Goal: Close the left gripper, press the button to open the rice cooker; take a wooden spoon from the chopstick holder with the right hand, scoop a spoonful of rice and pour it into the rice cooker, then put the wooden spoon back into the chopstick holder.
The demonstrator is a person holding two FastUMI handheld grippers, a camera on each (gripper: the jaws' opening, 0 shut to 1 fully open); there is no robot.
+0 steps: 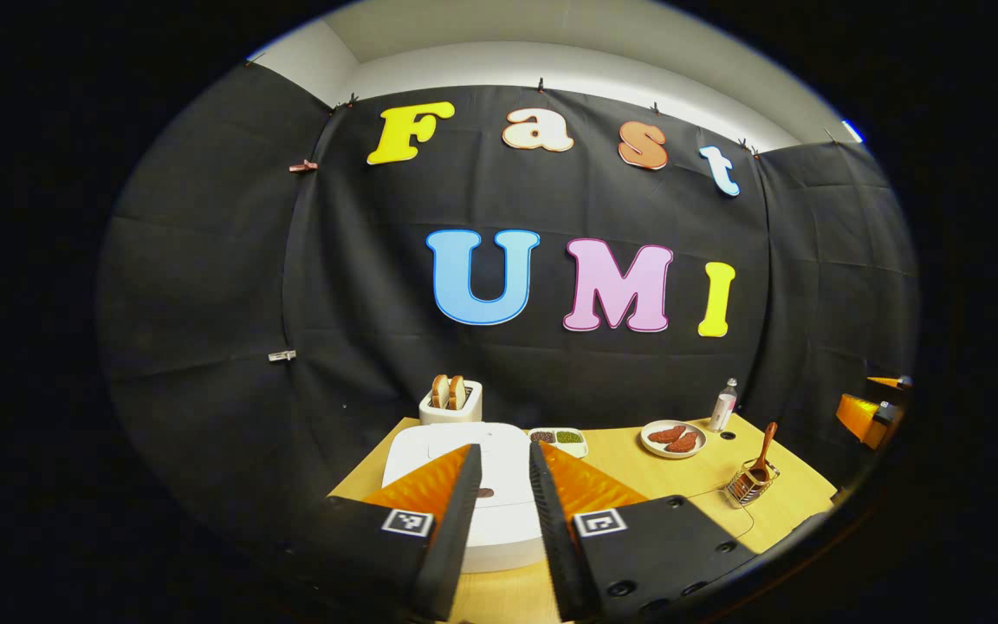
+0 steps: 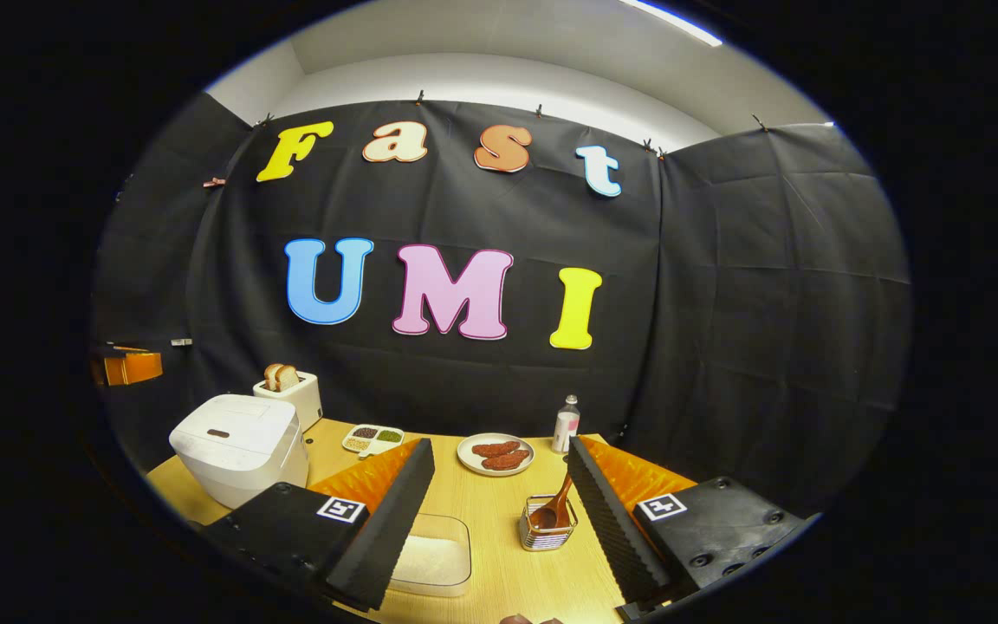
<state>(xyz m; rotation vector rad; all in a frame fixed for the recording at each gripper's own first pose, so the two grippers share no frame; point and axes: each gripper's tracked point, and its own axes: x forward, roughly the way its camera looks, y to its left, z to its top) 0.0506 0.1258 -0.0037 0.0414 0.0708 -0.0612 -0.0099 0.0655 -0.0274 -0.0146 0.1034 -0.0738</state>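
Left gripper view looks down over the white rice cooker (image 1: 464, 485), whose lid is shut; it sits on the wooden desk (image 1: 638, 472) with its dark button (image 1: 483, 492) showing between the fingers of the left gripper (image 1: 503, 459). Those fingers stand a little apart, holding nothing, above the lid and not touching it as far as can be told. Behind the cooker is a white toaster (image 1: 451, 403) with two slices of bread standing in it. To the right of the cooker lie a small divided dish (image 1: 561, 439) of beans, a plate (image 1: 674, 438) with reddish pieces of food, and a small bottle (image 1: 725, 405). Farther right, the wire chopstick holder (image 1: 750, 484) carries the wooden spoon (image 1: 762, 458), its handle tilted up.

Right gripper view shows the right gripper (image 2: 499, 468) with its fingers wide apart and empty, held above the desk (image 2: 482, 503). Between them stands the chopstick holder (image 2: 548, 527) with the wooden spoon (image 2: 554, 510) leaning in it. Just left of the holder, partly behind the left finger, is a clear container (image 2: 434, 555) of white rice. The rice cooker (image 2: 239, 446) sits well to the left, lid down, with the toaster (image 2: 291, 392) behind it.
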